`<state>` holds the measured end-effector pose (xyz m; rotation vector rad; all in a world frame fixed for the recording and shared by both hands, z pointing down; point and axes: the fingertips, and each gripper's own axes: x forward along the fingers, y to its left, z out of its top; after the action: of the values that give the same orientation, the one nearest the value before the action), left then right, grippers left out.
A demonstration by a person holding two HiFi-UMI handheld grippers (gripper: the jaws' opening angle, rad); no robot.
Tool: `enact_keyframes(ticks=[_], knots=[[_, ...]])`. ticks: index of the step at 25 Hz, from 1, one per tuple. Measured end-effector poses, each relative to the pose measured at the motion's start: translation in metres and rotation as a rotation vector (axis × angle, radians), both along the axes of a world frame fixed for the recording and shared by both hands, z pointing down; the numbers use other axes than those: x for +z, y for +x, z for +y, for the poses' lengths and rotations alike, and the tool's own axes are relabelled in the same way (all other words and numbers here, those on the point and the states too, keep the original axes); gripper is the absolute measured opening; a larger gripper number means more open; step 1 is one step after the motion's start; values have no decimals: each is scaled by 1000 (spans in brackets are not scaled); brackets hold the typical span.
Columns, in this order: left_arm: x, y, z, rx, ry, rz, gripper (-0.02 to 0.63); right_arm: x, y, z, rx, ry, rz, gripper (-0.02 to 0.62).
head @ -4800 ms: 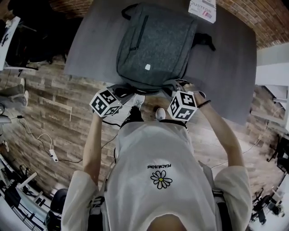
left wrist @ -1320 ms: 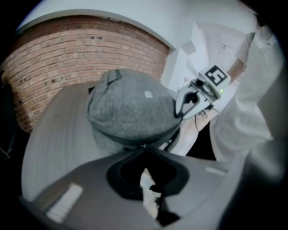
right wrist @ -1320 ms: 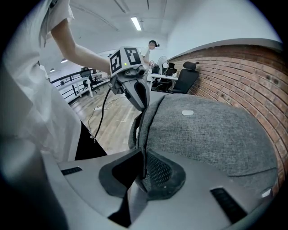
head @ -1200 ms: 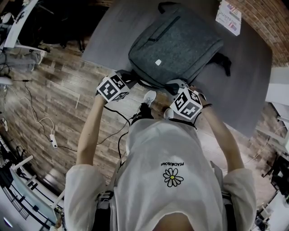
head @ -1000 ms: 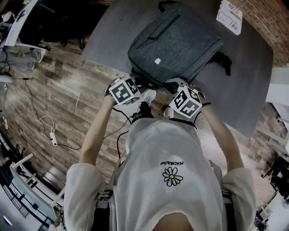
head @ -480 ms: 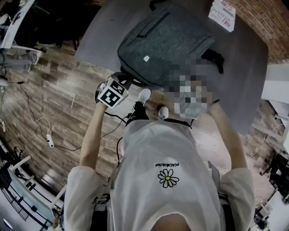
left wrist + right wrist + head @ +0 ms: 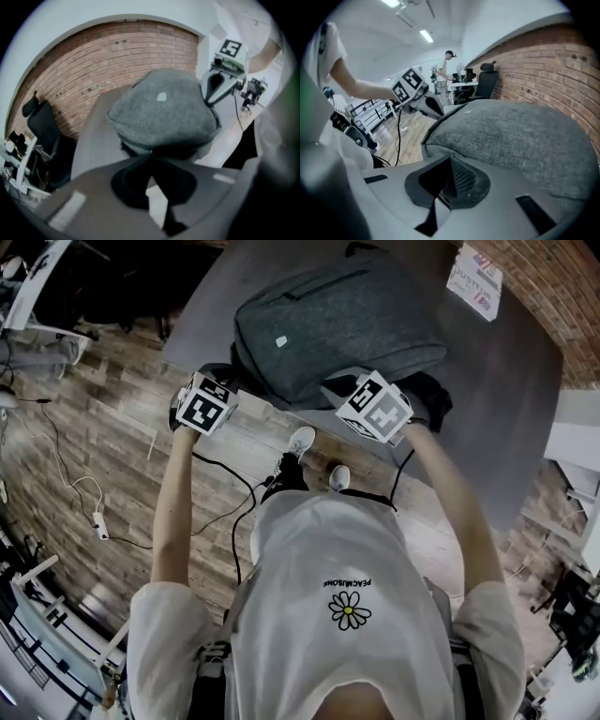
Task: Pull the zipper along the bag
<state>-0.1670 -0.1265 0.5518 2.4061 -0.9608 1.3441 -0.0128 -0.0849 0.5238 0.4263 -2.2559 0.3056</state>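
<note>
The bag's (image 7: 347, 324) near edge runs nine-to-three between left gripper (image 7: 150, 154) and right gripper (image 7: 450, 161), both pinched shut, the right only just closed.

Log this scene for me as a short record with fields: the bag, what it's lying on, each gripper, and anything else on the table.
bag: grey backpack, lying flat by the table's near edge
surface: dark grey table
left gripper: jaws together, tips at the bag's near edge, towards its left corner
right gripper: jaws together, just closed, tips at the bag's near edge; whether they pinch anything is unclear
other item: white printed card at the table's far right
</note>
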Motion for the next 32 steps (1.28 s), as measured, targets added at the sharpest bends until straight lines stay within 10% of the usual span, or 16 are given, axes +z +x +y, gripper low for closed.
enact_keyframes(ticks=[6,13,18,23,25,28,32], knots=[[4,13,25,226,-57,-57,3,8,-22,-10,-29,-25,72,0],[10,83,89,274,-205,119,11,13,-22,-13,10,-52,74,0],[16,127,97,76,-230,310,9,15,-25,-13,31,-53,67,0],[21,121,95,48,-195,297,3,-7,-18,-10,28,-63,-17,2],[21,120,96,39,-182,289,3,-34,7,-20,57,58,-47,3],[21,120,94,32,-170,280,5,-71,77,-55,166,244,-8,273],[22,120,94,3,-165,288,5,-68,180,-108,436,235,64,284]])
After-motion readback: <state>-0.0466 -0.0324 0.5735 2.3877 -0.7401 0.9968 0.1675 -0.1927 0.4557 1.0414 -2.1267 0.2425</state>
